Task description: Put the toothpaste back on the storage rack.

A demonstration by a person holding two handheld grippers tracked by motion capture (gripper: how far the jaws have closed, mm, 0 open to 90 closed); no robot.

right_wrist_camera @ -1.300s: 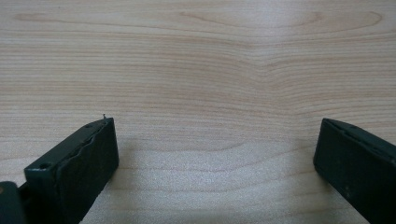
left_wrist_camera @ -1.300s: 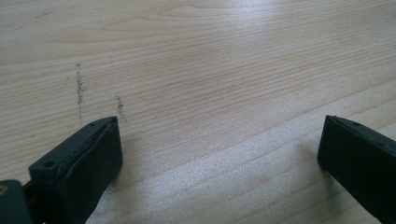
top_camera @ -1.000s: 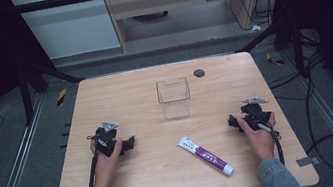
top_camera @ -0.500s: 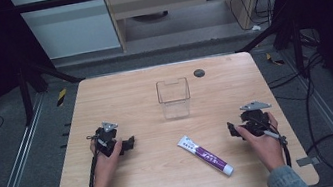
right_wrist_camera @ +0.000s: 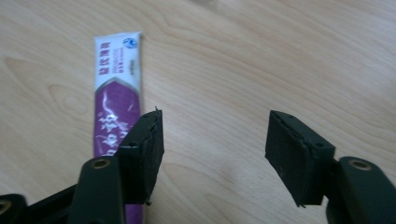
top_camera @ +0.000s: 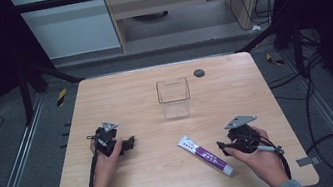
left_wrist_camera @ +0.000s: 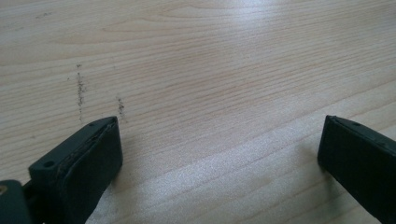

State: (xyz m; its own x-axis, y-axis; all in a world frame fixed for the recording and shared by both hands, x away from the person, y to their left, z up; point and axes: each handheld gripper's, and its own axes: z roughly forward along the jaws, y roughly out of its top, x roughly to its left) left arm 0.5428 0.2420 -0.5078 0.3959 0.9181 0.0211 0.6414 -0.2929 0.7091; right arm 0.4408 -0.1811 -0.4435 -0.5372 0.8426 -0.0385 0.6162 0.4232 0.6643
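Note:
A white and purple toothpaste tube [top_camera: 205, 154] lies flat on the wooden table [top_camera: 119, 98], slanting toward the front right. My right gripper [top_camera: 222, 146] hovers just right of it, open, jaws pointing at the tube. In the right gripper view the tube [right_wrist_camera: 116, 84] runs up past the left jaw, and bare wood lies between the open fingers [right_wrist_camera: 214, 154]. My left gripper [top_camera: 131, 142] rests at the table's left, open over bare wood [left_wrist_camera: 219, 154]. A clear plastic box [top_camera: 173, 97] stands upright at the table's middle back.
A small dark round disc [top_camera: 199, 73] sits near the back edge, right of the box. Black frame bars, cables and grey floor surround the table. A cabinet stands behind it.
My right gripper has moved toward the front left, closer to the toothpaste tube, and turned its jaws toward it. The left gripper has stayed still.

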